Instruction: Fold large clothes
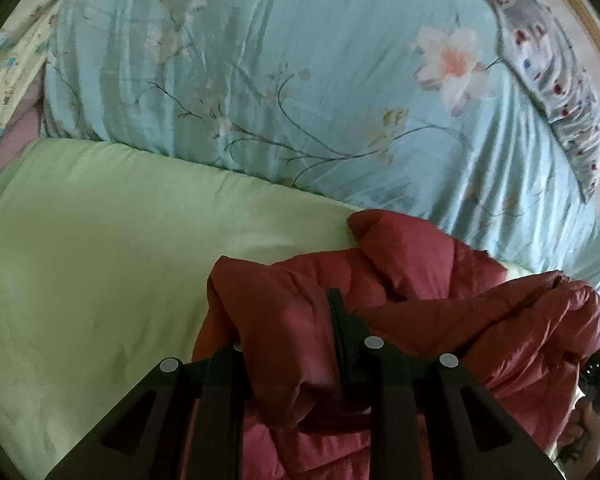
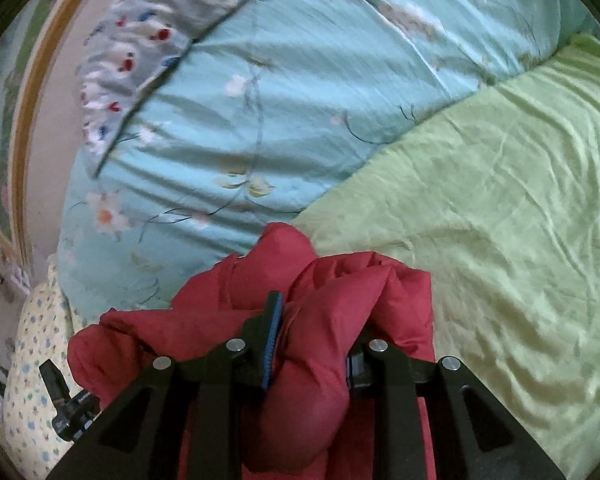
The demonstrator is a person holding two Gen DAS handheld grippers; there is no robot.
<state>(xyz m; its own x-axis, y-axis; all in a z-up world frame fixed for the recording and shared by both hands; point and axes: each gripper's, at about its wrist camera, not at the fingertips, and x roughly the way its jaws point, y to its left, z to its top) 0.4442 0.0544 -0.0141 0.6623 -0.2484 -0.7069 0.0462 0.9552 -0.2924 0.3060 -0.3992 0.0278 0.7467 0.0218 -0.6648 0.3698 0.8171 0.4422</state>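
Left gripper (image 1: pixel 292 340) and right gripper (image 2: pixel 316 340) each clamped a bunched fold of the red padded jacket (image 2: pixel 340 280), over the bed's green sheet (image 2: pixel 500 200).

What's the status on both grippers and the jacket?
Left gripper shut on jacket. Right gripper shut on it too. Jacket bunched over green blanket. Nothing blocking.

Soft dim daylight, gentle sheen on the green sheet (image 2: pixel 500 208), slight motion blur throughout, strong fisheye bending, dark vignetted corners
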